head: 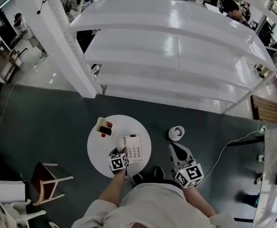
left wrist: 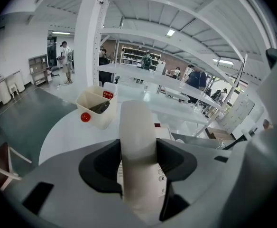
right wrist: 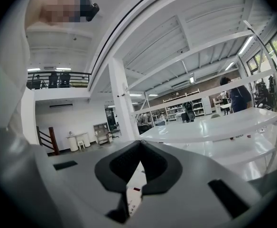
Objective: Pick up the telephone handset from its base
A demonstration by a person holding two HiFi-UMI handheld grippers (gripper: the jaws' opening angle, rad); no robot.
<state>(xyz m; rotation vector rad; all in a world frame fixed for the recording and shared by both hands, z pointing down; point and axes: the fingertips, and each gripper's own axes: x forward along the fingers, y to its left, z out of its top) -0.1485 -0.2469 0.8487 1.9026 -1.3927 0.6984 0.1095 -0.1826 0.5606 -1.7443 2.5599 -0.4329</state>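
A white telephone base (head: 134,149) with a keypad sits on the round white table (head: 100,151). Its cream handset (head: 121,143) lies along the base's left side. My left gripper (head: 121,152) is shut on the handset (left wrist: 137,137), which fills the space between the dark pads; keypad buttons (left wrist: 161,178) show just behind it. Whether the handset is clear of the base I cannot tell. My right gripper (head: 174,148) hangs off the table's right side over the dark floor, jaws shut with nothing in them (right wrist: 139,147).
A small white box (head: 104,126) holding dark items and a red die stands at the table's back left, a red ball (left wrist: 85,117) beside it. A tape roll (head: 176,133) lies on the floor. White shelving (head: 176,56) stands behind; a wooden stool (head: 48,182) at left.
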